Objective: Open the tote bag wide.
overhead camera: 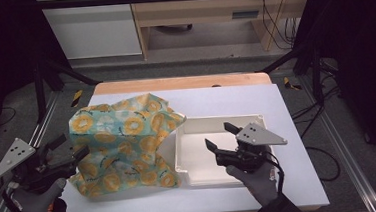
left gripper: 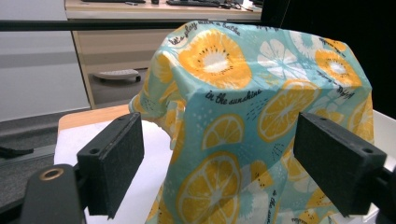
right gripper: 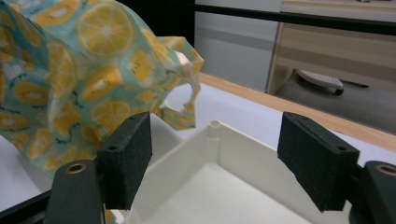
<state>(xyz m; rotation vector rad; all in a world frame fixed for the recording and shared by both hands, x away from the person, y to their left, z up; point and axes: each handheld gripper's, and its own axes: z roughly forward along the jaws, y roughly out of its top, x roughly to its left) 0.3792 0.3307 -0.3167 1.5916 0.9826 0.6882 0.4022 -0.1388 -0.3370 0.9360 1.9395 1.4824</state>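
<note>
A teal cloth printed with orange slices [overhead camera: 123, 140] lies heaped on the white table, standing up in a stiff mound [left gripper: 252, 107] and draping over the left wall of a white tray [overhead camera: 219, 156]. My left gripper [overhead camera: 69, 149] is open at the cloth's left edge, jaws wide apart with the cloth [left gripper: 219, 140] just ahead between them. My right gripper [overhead camera: 222, 137] is open above the tray's interior [right gripper: 224, 196], pointing toward the cloth [right gripper: 70, 70]. Nothing is held.
The white table sheet [overhead camera: 256, 101] has bare room behind and right of the tray. A wooden edge [overhead camera: 184, 82] runs along the table's far side. Black frame posts [overhead camera: 39, 86] stand at both sides, with a desk and cables beyond.
</note>
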